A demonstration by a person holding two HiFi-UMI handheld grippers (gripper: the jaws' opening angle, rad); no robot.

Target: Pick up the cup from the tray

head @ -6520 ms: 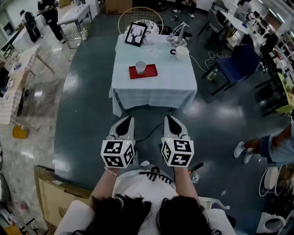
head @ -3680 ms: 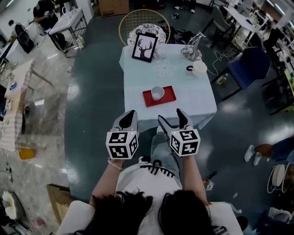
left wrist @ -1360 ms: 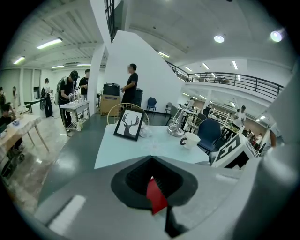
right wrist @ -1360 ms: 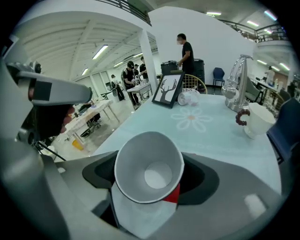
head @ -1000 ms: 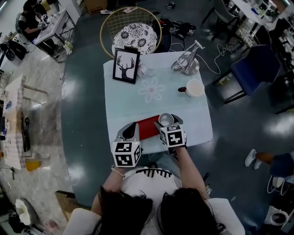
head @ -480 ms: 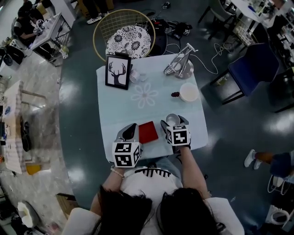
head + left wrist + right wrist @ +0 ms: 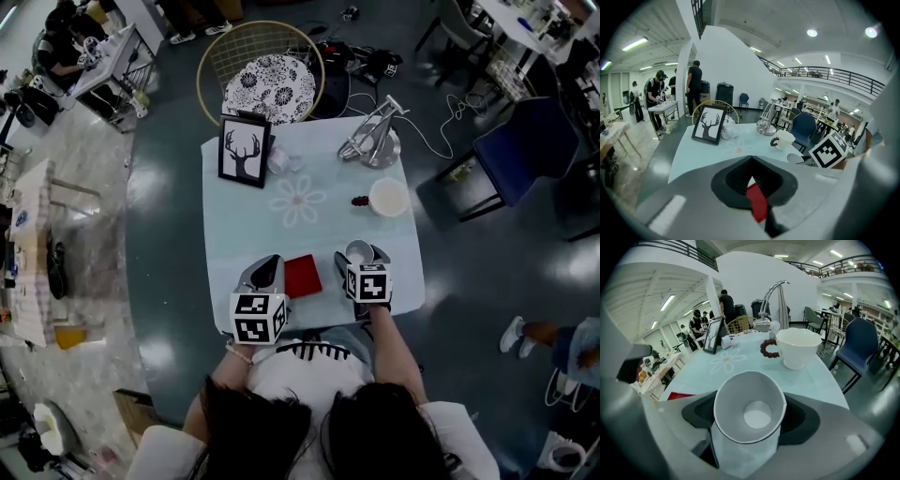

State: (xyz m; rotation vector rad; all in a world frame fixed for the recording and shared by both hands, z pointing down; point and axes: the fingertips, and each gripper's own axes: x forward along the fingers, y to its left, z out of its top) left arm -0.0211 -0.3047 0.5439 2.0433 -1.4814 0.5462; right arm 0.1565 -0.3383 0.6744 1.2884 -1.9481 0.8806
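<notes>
A white paper cup (image 7: 356,250) sits between the jaws of my right gripper (image 7: 360,262), which is shut on it. The cup is off the red tray (image 7: 302,276), to its right over the light blue tablecloth. In the right gripper view the cup (image 7: 748,414) fills the jaws of the right gripper (image 7: 749,401), its mouth towards the camera, and a corner of the tray (image 7: 682,395) shows at the left. My left gripper (image 7: 268,262) hovers at the tray's left edge, jaws together and holding nothing. In the left gripper view a strip of the tray (image 7: 757,202) shows through the gripper (image 7: 751,160).
On the table (image 7: 244,225) stand a framed deer picture (image 7: 243,150), a metal stand (image 7: 373,137), a small clear object (image 7: 279,161) and a white mug (image 7: 387,198) with a beaded handle. A wire chair (image 7: 272,80) is behind the table, a blue chair (image 7: 525,141) to the right.
My right gripper has carried the cup off the tray to the right and slightly towards me. The left gripper has stayed by the tray's left edge.
</notes>
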